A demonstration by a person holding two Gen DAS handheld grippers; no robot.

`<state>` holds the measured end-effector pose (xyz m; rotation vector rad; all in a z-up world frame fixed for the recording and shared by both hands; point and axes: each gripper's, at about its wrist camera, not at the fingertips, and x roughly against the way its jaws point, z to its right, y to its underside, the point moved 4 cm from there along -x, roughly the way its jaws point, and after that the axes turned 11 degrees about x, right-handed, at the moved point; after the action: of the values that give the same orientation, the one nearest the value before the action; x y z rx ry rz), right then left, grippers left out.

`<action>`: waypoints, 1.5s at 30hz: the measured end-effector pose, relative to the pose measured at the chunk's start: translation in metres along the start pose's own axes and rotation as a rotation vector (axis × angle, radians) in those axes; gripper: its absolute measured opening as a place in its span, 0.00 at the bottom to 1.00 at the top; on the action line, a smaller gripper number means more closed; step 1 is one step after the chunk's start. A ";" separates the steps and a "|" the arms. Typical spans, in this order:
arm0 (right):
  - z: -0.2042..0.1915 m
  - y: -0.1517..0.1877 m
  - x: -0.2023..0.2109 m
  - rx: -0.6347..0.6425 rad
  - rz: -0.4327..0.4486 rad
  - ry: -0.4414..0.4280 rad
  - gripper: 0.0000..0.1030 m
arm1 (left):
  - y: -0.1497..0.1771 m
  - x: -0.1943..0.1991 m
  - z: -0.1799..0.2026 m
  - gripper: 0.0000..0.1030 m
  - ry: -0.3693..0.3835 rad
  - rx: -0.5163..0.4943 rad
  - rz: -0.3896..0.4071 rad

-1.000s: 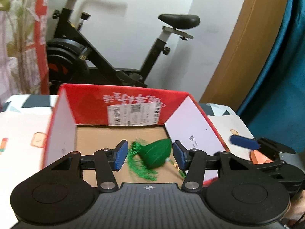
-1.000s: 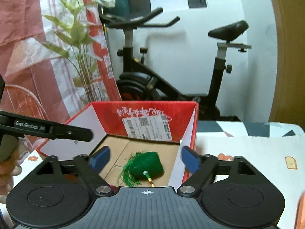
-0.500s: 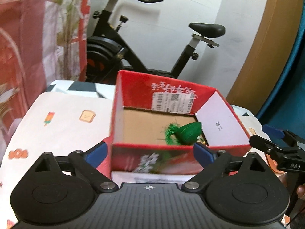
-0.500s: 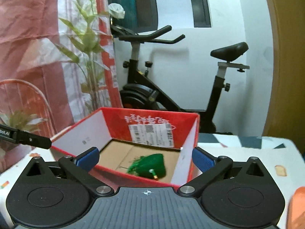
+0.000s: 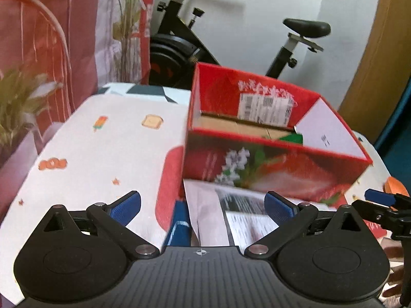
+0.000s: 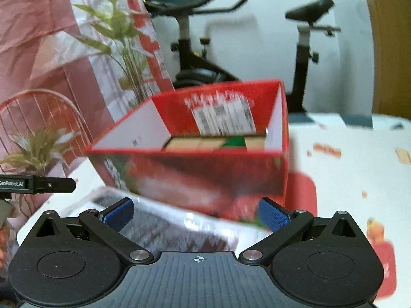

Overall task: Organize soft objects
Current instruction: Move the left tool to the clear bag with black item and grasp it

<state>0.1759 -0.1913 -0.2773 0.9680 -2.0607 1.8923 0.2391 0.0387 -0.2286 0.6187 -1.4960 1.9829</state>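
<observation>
Left wrist view: the green soft toy (image 5: 294,138) lies low inside the red box (image 5: 269,172), at its right side, only a sliver showing over the near wall. A plastic-wrapped packet (image 5: 231,218) lies on the surface (image 5: 102,159) just in front of the box. The left hand-held gripper (image 5: 203,206) has just spread wide, released, nothing between its pads. The right hand-held gripper (image 6: 196,213) too gapes wide and grips nothing, near the box.

A home: exercise bike (image 5: 195,43), houseplant (image 6: 120,38) and patterned tablecloth (image 5: 102,154).
</observation>
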 end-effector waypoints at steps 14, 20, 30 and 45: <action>0.003 0.025 0.003 -0.031 -0.091 0.051 1.00 | 0.011 0.004 -0.002 1.00 -0.033 0.000 -0.021; 0.011 0.028 0.002 -0.064 -0.115 0.066 1.00 | 0.015 0.003 -0.003 0.98 -0.016 0.012 -0.038; 0.019 0.047 -0.006 -0.130 -0.175 0.011 1.00 | 0.019 -0.007 -0.009 0.69 0.007 0.068 -0.065; 0.024 0.052 -0.029 -0.233 -0.217 -0.083 1.00 | 0.028 -0.024 -0.006 0.61 0.086 0.081 -0.136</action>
<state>0.1756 -0.2054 -0.3397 1.1728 -2.0663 1.4922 0.2374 0.0344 -0.2653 0.6431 -1.2940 1.9475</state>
